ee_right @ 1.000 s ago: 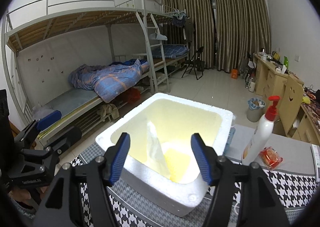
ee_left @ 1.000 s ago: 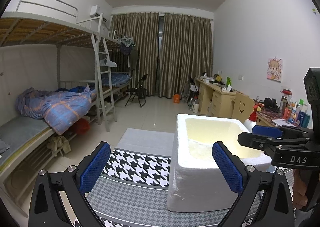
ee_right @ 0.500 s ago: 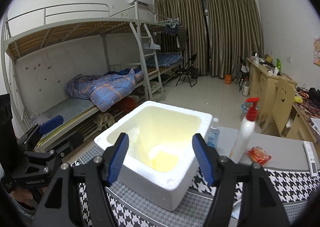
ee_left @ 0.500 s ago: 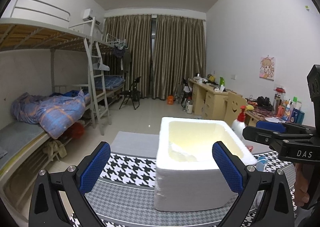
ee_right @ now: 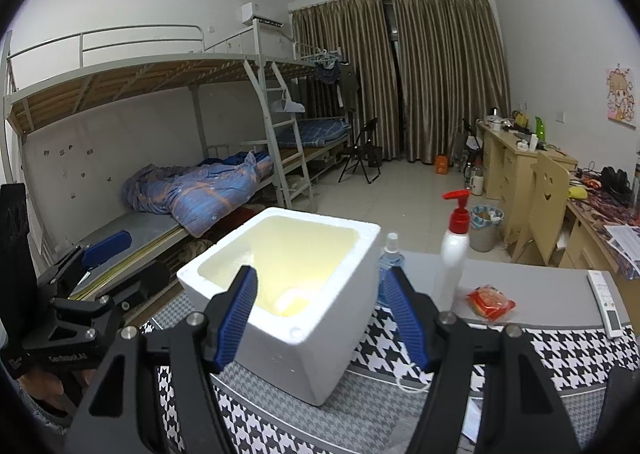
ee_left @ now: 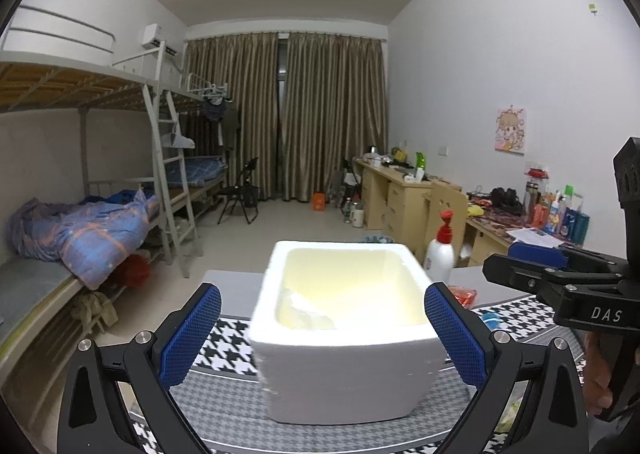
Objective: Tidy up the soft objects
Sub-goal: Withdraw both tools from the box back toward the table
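A white foam box (ee_left: pixel 344 366) stands on the houndstooth tablecloth (ee_left: pixel 228 342); something pale lies at its bottom (ee_left: pixel 308 314). My left gripper (ee_left: pixel 320 338) is open and empty, held in front of the box. My right gripper (ee_right: pixel 320 318) is open and empty, over the box's (ee_right: pixel 304 350) near corner. The right gripper also shows at the right of the left wrist view (ee_left: pixel 560 278); the left gripper shows at the left of the right wrist view (ee_right: pixel 92 274). A small red soft packet (ee_right: pixel 490 302) lies on the grey table part.
A white pump bottle with red top (ee_right: pixel 454 254) and a blue spray bottle (ee_right: pixel 390 262) stand behind the box. A white remote (ee_right: pixel 606 304) lies at the right. A white face-mask loop (ee_right: pixel 412 378) lies by the box. Bunk beds (ee_right: pixel 160 126) left, desks (ee_right: pixel 520 170) right.
Both grippers have pulled back and away from the box, which now looks smaller and farther. Both stay open and empty.
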Tool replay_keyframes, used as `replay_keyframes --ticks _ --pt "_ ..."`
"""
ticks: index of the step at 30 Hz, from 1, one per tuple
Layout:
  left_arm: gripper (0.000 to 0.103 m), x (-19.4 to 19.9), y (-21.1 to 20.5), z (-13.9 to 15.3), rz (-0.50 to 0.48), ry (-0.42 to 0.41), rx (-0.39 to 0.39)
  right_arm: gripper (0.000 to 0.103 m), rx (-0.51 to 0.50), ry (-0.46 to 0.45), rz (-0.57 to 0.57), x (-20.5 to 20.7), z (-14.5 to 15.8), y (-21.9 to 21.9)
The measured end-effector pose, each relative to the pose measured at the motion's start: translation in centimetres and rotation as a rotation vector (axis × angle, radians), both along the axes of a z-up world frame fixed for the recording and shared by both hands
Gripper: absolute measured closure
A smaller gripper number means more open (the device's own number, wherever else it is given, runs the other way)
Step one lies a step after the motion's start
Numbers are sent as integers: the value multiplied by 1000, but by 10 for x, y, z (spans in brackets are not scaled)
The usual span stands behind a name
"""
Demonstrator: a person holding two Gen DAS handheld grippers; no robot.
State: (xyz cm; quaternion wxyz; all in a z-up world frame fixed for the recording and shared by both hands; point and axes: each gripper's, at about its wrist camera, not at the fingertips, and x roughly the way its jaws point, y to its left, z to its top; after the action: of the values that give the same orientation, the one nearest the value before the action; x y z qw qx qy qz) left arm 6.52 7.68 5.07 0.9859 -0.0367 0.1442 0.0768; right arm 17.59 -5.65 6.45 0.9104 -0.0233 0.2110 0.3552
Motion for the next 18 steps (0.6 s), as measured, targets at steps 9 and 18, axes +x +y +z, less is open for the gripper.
replay_keyframes --ticks 9,18 --pt "1 3 -17 1 -44 0 0 17 5 -17 -49 -3 0 -16" --pt "1 6 -33 1 -86 3 0 11 24 -31 -90 -5 0 -37"
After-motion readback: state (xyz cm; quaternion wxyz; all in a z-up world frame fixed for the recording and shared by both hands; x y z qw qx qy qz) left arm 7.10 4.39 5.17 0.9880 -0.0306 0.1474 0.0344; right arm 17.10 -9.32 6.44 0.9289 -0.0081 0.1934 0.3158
